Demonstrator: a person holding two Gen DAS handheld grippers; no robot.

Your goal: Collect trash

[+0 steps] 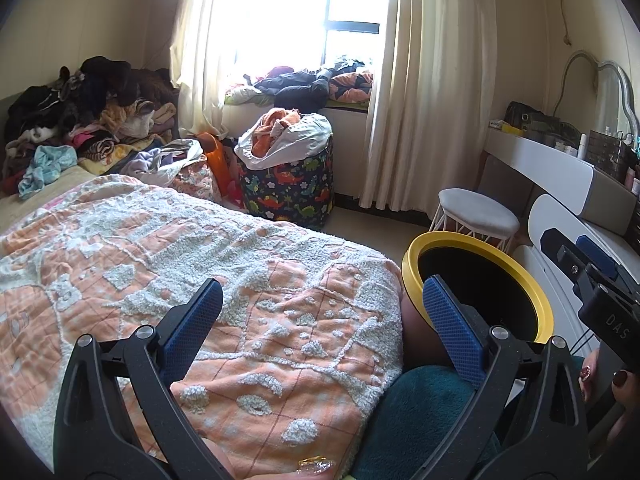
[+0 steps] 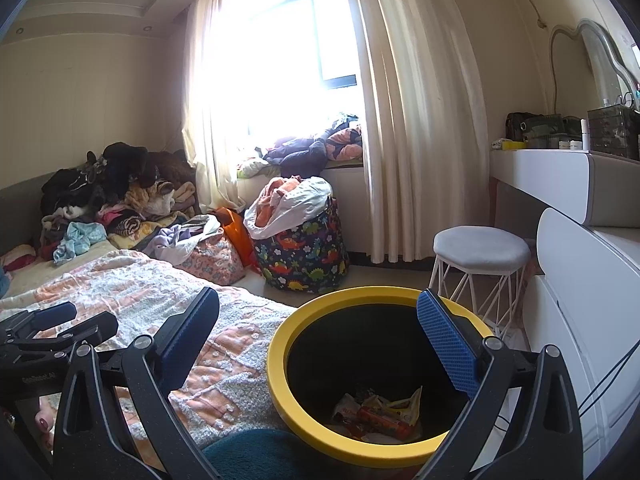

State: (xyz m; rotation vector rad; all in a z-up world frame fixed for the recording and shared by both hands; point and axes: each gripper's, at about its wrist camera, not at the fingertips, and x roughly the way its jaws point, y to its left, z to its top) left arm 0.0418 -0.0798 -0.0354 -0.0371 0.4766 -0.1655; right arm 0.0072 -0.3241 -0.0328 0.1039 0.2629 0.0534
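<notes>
A black trash bin with a yellow rim [image 2: 280, 376] stands on the floor beside the bed; it also shows in the left wrist view [image 1: 412, 256]. Several crumpled snack wrappers [image 2: 380, 416] lie at its bottom. My right gripper [image 2: 320, 320] is open and empty, held above the bin's left rim. My left gripper [image 1: 324, 304] is open and empty, above the orange and white bed blanket [image 1: 240, 280], left of the bin. The right gripper also shows at the right edge of the left wrist view [image 1: 576, 256].
A white stool [image 2: 480, 248] stands behind the bin. A white dresser [image 2: 580, 280] runs along the right. A dinosaur-print laundry bag [image 2: 304, 248] and piles of clothes [image 2: 112, 200] sit at the far end of the bed, under the curtained window.
</notes>
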